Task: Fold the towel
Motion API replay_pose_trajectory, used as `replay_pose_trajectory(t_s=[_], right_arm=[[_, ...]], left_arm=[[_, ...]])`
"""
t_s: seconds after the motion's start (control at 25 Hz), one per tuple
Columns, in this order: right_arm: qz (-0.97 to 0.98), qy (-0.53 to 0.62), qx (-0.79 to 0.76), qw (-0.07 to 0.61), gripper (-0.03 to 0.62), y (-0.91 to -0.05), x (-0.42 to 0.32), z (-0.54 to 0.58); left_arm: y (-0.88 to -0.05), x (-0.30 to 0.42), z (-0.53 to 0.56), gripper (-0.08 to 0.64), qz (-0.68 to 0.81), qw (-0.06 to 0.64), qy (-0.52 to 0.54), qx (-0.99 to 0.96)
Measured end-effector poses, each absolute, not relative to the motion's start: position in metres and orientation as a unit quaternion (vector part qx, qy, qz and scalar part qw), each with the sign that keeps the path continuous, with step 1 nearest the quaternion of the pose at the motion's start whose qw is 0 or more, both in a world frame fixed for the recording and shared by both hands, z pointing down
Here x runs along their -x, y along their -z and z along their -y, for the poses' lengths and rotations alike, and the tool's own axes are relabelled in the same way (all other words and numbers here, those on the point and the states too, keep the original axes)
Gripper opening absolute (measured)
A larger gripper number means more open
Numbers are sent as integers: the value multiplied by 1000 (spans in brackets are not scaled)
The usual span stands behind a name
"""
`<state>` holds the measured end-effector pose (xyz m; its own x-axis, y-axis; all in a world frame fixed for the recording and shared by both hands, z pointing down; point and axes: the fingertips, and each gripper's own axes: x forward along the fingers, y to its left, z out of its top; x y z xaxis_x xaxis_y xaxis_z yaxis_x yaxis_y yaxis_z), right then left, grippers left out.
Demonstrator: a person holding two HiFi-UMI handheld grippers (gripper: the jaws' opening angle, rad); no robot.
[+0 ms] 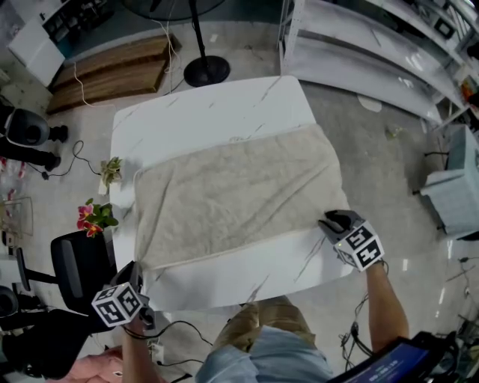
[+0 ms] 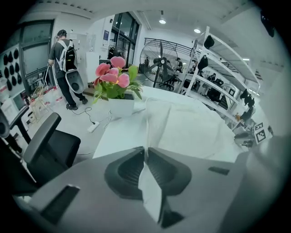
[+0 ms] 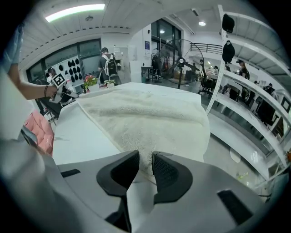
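The towel (image 1: 236,198) looks to me a thick cloth, matt, with rough fluffy pile. The table (image 1: 217,112) top is smooth, slightly glossy, white with marble-like veins. On the right gripper (image 3: 145,157) I see dark, matt, ribbed jaw faces.

Field notes: seemed a lab or workshop hall, not a home. Tall metal shelving (image 1: 359,52) w/ gear, big pedestal fan (image 2: 160,61), cables (image 1: 75,161) across polished floor, office chair (image 1: 78,269), strip light (image 3: 75,12) overhead, glass doors behind, person (image 2: 63,68) w/ backpack.
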<state>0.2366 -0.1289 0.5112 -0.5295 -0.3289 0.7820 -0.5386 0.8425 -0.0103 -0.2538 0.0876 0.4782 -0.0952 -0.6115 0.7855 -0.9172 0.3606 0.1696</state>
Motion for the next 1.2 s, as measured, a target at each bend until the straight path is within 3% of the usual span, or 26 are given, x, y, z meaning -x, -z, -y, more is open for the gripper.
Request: replay_pose_trajectory(t_s=[1.2], right_arm=[[848, -143, -254, 442, 84, -514, -275, 55]], left_arm=[[-508, 216, -178, 35, 694, 465, -179, -520]])
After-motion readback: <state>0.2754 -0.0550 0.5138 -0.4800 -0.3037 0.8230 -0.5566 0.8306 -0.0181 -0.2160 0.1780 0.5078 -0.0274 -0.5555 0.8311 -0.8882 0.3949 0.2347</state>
